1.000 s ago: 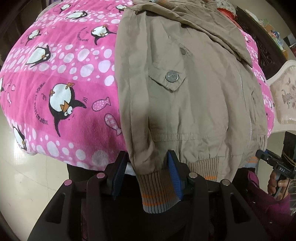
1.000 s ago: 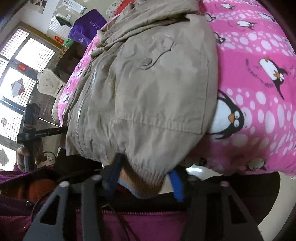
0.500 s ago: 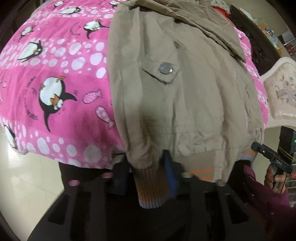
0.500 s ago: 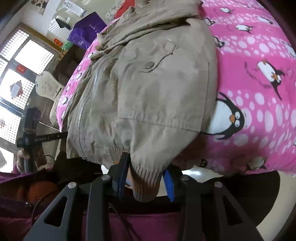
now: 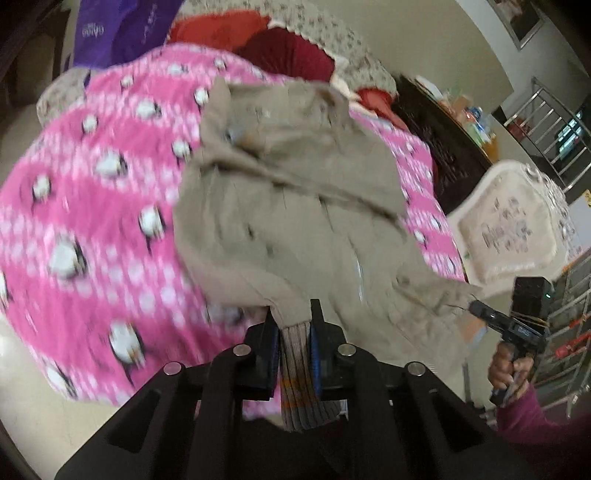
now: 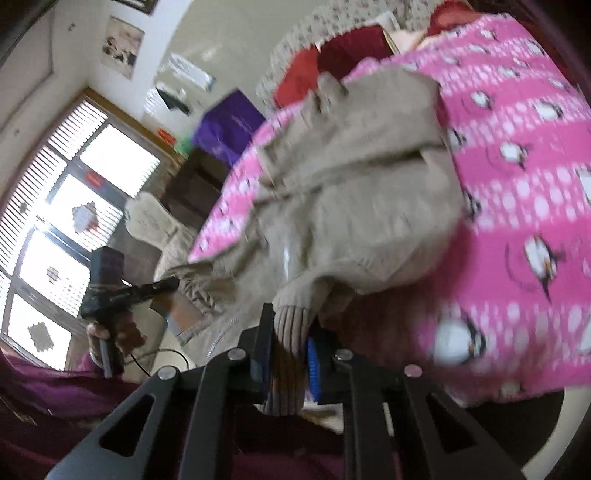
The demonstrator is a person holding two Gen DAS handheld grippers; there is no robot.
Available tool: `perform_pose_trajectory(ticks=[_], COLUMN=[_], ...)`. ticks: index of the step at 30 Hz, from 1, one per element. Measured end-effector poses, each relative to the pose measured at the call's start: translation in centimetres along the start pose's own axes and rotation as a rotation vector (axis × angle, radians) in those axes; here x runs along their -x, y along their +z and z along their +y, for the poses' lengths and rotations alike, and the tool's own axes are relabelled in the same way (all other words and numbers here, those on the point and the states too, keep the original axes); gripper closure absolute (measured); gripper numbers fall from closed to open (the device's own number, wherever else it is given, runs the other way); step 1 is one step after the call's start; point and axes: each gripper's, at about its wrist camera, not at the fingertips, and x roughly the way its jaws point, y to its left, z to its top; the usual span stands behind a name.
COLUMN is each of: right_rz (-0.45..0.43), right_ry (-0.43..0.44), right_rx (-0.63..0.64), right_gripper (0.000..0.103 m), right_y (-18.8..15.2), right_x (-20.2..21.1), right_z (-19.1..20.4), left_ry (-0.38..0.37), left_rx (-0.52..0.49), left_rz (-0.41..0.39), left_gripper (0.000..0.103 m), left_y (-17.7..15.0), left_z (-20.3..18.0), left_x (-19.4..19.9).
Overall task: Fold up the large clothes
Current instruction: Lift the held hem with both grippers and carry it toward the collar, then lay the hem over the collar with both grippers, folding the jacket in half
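Note:
A beige jacket [image 5: 288, 206] [image 6: 354, 206] lies on a pink penguin blanket [image 5: 92, 229] [image 6: 517, 221], its near edge lifted off the bed. My left gripper [image 5: 293, 321] is shut on the ribbed hem [image 5: 295, 369] at the jacket's left corner. It also shows in the right wrist view as the left gripper [image 6: 173, 283], gripping cloth. My right gripper [image 6: 291, 325] has the ribbed hem [image 6: 291, 325] of the other corner between its blue pads, and its jaws are closing on it. The left wrist view shows the right gripper [image 5: 474, 305] pulling that corner up.
Red cushions [image 5: 288, 48] and a purple bag [image 5: 110, 33] sit at the head of the bed. A white ornate chair [image 5: 509, 229] and a dark cabinet [image 5: 450, 147] stand on the right. A bright window [image 6: 55, 221] is beyond. A hand [image 5: 506, 365] holds the right gripper.
Both grippers closed on the jacket's ribbed hem corners and rose, lifting the near edge off the bed. The views tilted up, and more of the room now shows.

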Motion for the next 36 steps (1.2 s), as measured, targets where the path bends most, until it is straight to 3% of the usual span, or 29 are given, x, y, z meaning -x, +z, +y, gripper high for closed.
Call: perform_pose_trajectory(ticks=[6,13,18,24,28,31,32,33,36], right_rz=[-0.14,-0.266,-0.275,-0.237,-0.21,-0.163,-0.163,-0.178,-0.27], right_ry=[-0.036,-0.133,-0.203,-0.288,-0.338,-0.357,-0.363,-0.352,-0.367], right_rx=[0.083,0.103,0.054,0.01,-0.047,-0.093,-0.088,-0.079,-0.06], right_gripper=[0.088,0.088,0.089,0.089,0.089,0.077,0.072,0.065,0.041], right_y=[7.0,16.9,23.6,29.8,32.4,33.6,33.8,33.7,33.2], right_x=[-0.1,-2.8,-6.6,-11.9,-15.0,-16.8,-16.8,-16.4,-14.0], right_z=[1.0,0.1,-2.6,-6.4,-9.7,-11.8,-12.0,-12.0,-11.1], left_ry=[0.03,0.105,0.171,0.224,0.205,0.151,0.138,0.137,0.156], left_rx=[0.006,0.006,0.013,0.051,0.137,0.188,0.194,0.193,0.173], left_rz=[-0.125,-0.209,-0.229,-0.194,-0.15,-0.116,-0.111,-0.109,-0.138], left_gripper=[0.102,0.102,0.102,0.102,0.099,0.088,0.08,0.069,0.055], left_y=[7.2,16.9,22.5,27.8,29.7,30.4,30.5,30.6,30.6], left_z=[0.7,1.1,2.1,4.1,6.4,8.1,8.5,8.5,8.4], left_x=[-0.2,-3.2,-7.1,-13.2,-16.8,-18.2,-18.1,-17.9,-16.4])
